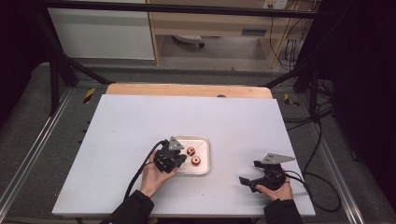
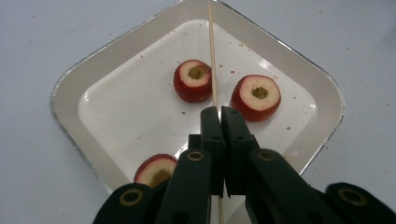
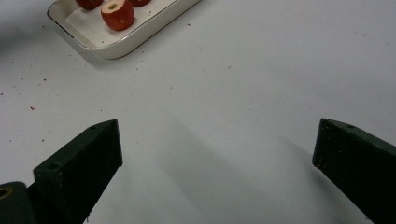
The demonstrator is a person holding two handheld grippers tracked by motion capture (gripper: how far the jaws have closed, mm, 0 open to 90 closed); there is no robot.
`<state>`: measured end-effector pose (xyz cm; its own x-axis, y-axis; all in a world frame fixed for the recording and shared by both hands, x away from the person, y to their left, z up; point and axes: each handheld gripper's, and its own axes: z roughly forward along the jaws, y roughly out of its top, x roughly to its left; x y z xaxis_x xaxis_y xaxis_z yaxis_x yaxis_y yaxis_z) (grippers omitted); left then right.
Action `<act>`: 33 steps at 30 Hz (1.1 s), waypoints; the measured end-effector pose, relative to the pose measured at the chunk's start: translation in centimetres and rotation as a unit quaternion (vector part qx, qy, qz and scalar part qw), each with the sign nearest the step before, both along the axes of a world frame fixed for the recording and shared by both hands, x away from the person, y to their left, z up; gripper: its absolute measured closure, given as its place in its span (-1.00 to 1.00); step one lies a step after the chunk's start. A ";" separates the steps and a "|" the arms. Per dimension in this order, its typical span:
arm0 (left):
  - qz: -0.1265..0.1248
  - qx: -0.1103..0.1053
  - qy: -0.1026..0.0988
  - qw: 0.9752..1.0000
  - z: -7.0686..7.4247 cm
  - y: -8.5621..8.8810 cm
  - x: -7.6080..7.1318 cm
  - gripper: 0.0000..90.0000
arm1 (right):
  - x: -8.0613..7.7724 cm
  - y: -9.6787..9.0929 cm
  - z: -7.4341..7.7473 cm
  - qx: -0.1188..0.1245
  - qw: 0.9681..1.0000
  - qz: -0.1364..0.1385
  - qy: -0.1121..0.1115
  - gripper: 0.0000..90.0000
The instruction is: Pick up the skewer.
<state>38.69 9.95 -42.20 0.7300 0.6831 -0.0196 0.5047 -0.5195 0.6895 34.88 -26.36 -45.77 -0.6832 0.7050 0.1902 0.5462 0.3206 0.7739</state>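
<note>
A white tray [image 2: 116, 51] holds three small red fruits with their cores cut out: two at the far side [image 2: 192, 80] [image 2: 256, 97] and one near my jaws [image 2: 156, 170]. A thin wooden skewer [image 2: 212, 56] runs across the tray and passes between the jaws of my left gripper [image 2: 219, 112], which is shut on it. From above, the left gripper [image 1: 180, 161] sits at the tray's [image 1: 205, 140] left side beside the fruits [image 1: 195, 161]. My right gripper [image 1: 250, 172] rests low over the table to the right, open, with nothing between its jaws [image 3: 217, 144].
The white tabletop [image 1: 140, 121] carries small red crumbs around the tray [image 3: 107, 46]. A wooden strip [image 1: 187, 89] borders the far edge. Black cables trail off the right side [image 1: 313, 177], and a dark metal frame surrounds the table.
</note>
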 end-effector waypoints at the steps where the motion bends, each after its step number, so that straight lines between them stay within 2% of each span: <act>1: -0.001 0.000 -0.002 1.000 0.3 0.2 -0.1 0.97 | 0.0 0.0 0.0 0.000 1.000 0.000 0.000 -0.96; 6: -0.012 -0.002 -0.003 1.000 0.9 1.3 -0.7 0.97 | -0.1 0.6 0.3 -0.012 1.000 0.006 -0.008 -0.97; 13: -0.031 0.001 -0.003 1.000 1.4 1.8 -1.5 0.97 | -0.4 1.7 1.1 -0.028 0.999 0.024 -0.029 -0.99; 20: -0.056 0.008 0.001 0.998 1.8 1.6 -2.2 0.97 | -0.6 3.4 2.1 -0.064 0.996 0.034 -0.052 -0.99; 24: -0.068 0.010 -0.001 0.998 2.0 1.1 -2.5 0.97 | -0.8 4.6 2.6 -0.094 0.992 0.047 -0.065 -0.97; 28: -0.080 0.017 -0.001 0.997 2.2 0.5 -2.7 0.97 | -1.0 5.6 3.1 -0.113 0.988 0.059 -0.082 -0.95; 33: -0.093 0.025 0.003 0.995 2.3 -0.5 -2.7 0.97 | -1.4 6.5 3.7 -0.142 0.980 0.080 -0.111 -0.90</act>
